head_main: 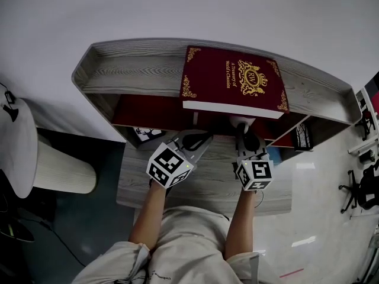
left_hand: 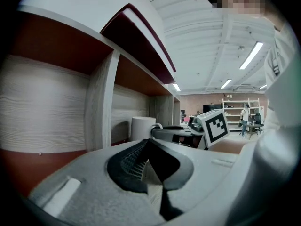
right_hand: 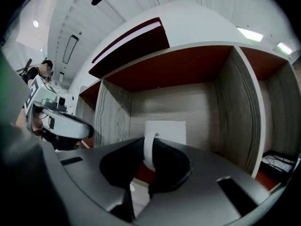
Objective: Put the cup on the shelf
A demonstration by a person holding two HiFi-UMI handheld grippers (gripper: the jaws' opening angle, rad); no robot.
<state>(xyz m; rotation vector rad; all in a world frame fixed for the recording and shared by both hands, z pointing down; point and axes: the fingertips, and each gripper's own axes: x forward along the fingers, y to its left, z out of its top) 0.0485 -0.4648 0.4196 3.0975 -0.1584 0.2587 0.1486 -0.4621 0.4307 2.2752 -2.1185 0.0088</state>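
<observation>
The white cup (right_hand: 165,132) stands inside the middle compartment of the grey wooden shelf (head_main: 136,70), which has a red lining. My right gripper (right_hand: 148,165) is shut on the cup's handle (right_hand: 148,150), which runs upright between its jaws. In the head view the cup (head_main: 241,123) peeks out from under the shelf's top board, with the right gripper (head_main: 249,142) just in front of it. My left gripper (head_main: 200,139) hovers beside it at the shelf's mouth, jaws shut and empty. From the left gripper view the cup (left_hand: 142,127) sits to the left of the right gripper's marker cube (left_hand: 214,125).
A dark red book (head_main: 234,78) with gold print lies on the shelf top. Upright dividers (right_hand: 244,112) wall the compartment. Small dark items sit in the side compartments (head_main: 303,136). The grey desk (head_main: 207,188) lies below; a pale round table (head_main: 18,147) stands at the left.
</observation>
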